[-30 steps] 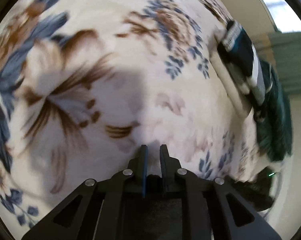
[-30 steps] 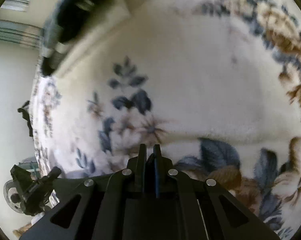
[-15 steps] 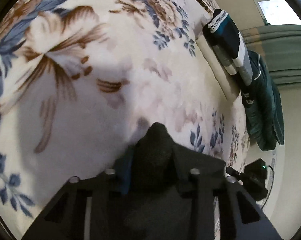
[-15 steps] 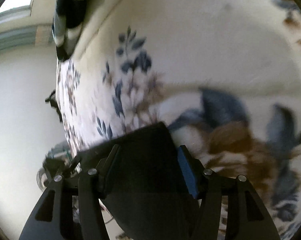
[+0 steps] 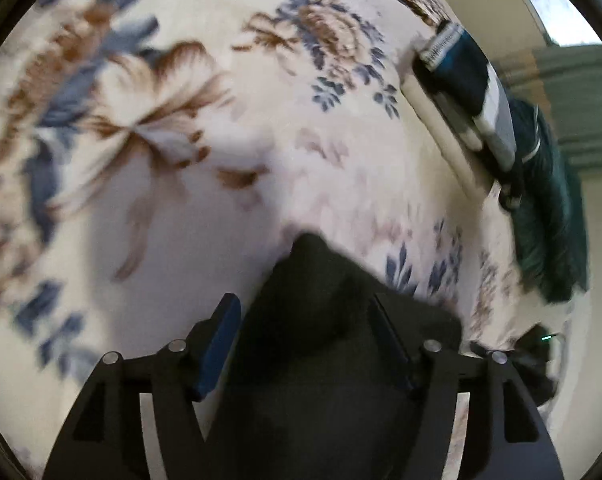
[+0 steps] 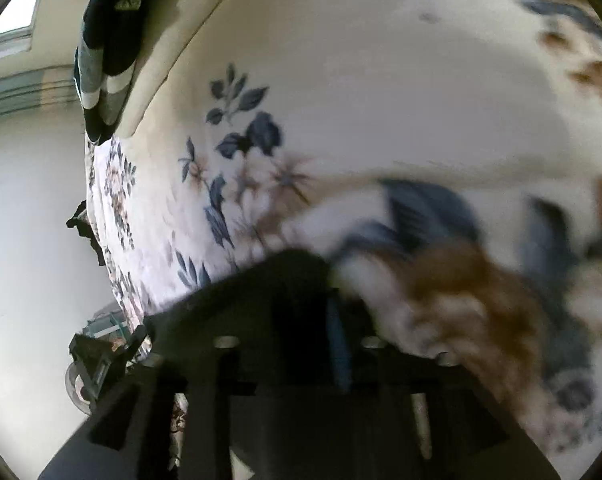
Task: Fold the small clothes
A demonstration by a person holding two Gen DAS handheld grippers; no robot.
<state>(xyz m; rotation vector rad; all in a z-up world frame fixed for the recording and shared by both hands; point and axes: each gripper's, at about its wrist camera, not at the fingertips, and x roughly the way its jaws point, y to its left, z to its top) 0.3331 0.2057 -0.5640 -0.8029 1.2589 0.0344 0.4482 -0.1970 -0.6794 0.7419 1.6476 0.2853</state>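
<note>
A black garment lies on the floral blanket, its pointed corner sticking out between the fingers of my left gripper. The left jaws stand wide apart, with a blue pad showing on the left finger. In the right wrist view the same black garment covers my right gripper. That view is blurred and the fingers are mostly hidden by the cloth, so I cannot tell how the right jaws stand.
A folded dark-and-white striped garment and a teal garment lie at the bed's far right edge. The striped one also shows in the right wrist view. A black device stands beside the bed.
Both grippers were shut on the black garment's edge a second ago. The left jaws have since opened wide and the cloth now lies loose between them. The right view has tilted and blurred.
</note>
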